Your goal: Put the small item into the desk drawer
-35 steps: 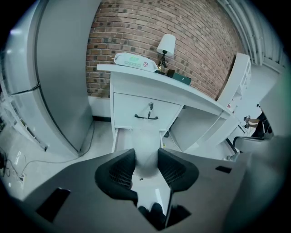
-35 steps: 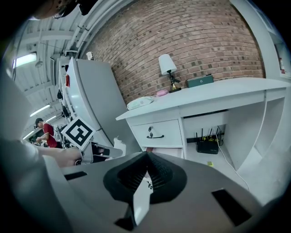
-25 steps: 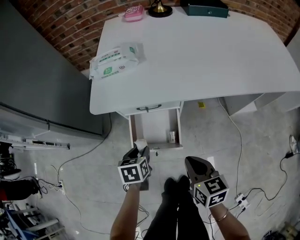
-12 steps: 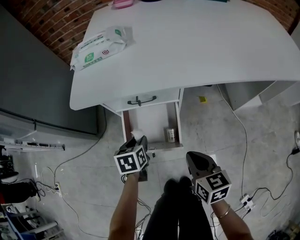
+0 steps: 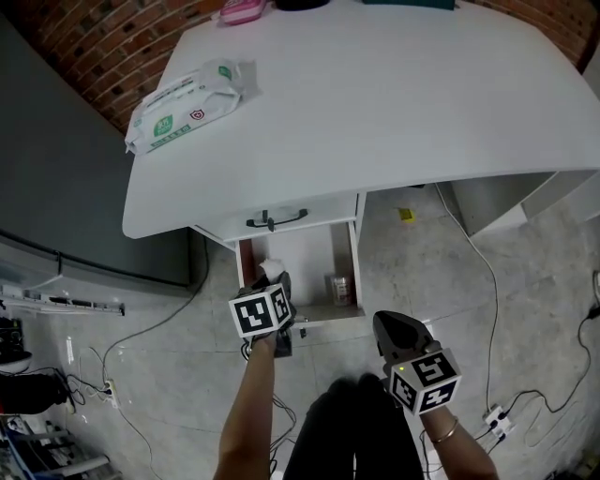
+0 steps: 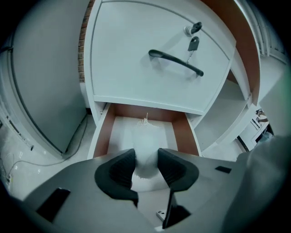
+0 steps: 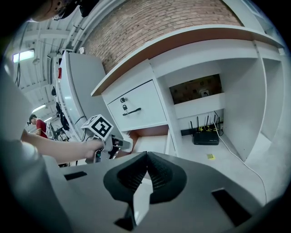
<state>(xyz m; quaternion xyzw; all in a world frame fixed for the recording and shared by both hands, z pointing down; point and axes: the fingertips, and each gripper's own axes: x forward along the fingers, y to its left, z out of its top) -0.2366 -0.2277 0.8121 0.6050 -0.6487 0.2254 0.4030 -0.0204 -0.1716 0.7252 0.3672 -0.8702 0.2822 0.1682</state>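
Observation:
A small, soft white item (image 6: pixel 146 145) is pinched between the pads of my left gripper (image 6: pixel 146 166). In the head view that left gripper (image 5: pixel 270 278) hangs over the front left corner of the open drawer (image 5: pixel 298 267), with the white item (image 5: pixel 270 271) sticking out ahead of it. The open drawer (image 6: pixel 119 132) has brown sides and a white floor. It sits under a closed drawer front with a black handle (image 6: pixel 176 62). My right gripper (image 5: pixel 389 326) is shut and empty, low at the right, clear of the drawer.
A small jar (image 5: pixel 339 286) stands in the drawer's right front part. On the white desk top (image 5: pixel 422 103) lie a wipes pack (image 5: pixel 183 105) and a pink case (image 5: pixel 241 11). A key (image 6: pixel 193 43) hangs in the upper drawer's lock. A router (image 7: pixel 205 136) sits under the desk.
My left gripper has edged forward with the white item, from just short of the drawer to over its front left corner. My right gripper has hardly moved.

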